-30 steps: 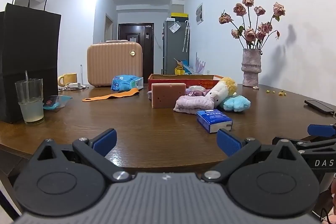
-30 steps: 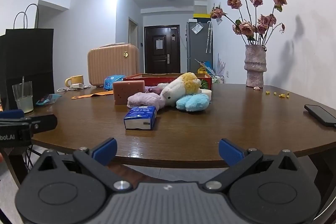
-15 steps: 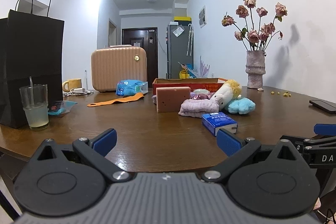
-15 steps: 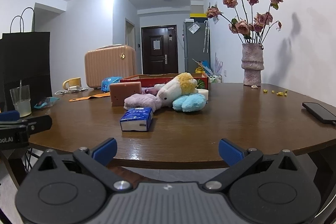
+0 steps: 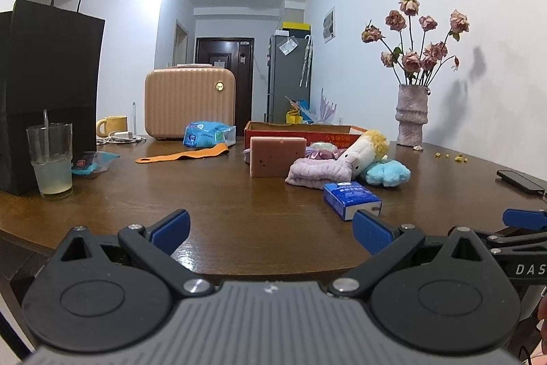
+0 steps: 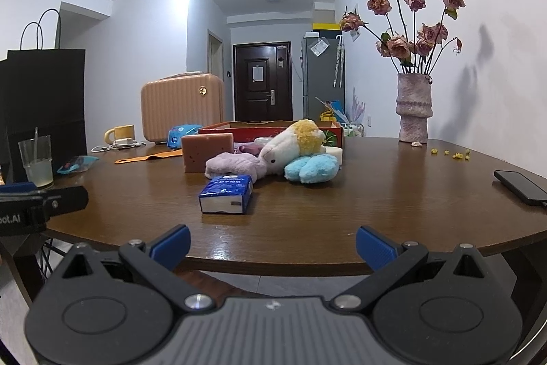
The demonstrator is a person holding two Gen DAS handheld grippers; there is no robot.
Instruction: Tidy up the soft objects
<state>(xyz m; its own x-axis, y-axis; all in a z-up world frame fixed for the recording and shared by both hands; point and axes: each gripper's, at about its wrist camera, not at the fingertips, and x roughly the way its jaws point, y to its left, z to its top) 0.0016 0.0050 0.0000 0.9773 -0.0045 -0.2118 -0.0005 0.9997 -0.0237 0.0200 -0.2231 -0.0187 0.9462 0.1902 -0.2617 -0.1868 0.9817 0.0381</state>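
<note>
Left hand-held gripper (image 5: pixel 270 230): black arms with blue tips, spread wide apart, holding nothing, low at the near edge of the tabletop.
Right hand-held gripper (image 6: pixel 272 242): same shape, tips wide apart, holding nothing, just off the near edge.
Tabletop (image 6: pixel 359 194): round, dark brown wood, shiny.
Soft toy (image 6: pixel 294 143): fluffy, white with a yellow top, lying on its side near the middle of the tabletop, in front of the red box.
Blue fluffy thing (image 6: pixel 311 168): puffy and round, touching the soft toy.
Purple cloth (image 6: pixel 232 165): fuzzy, bunched up, beside the soft toy.
Sponge (image 6: pixel 207 151): pink-brown block with little holes, standing on its edge.
Tissue pack (image 6: pixel 225 194): small blue packet, nearest the grippers.
Red box (image 5: pixel 301 131): flat cardboard, open on top; I cannot tell what is in it.
Glass (image 5: pixel 51 158): clear, a little pale drink at the bottom, a straw inside.
Vase (image 6: pixel 413 108): bumpy, pinkish, holding dried roses.
</note>
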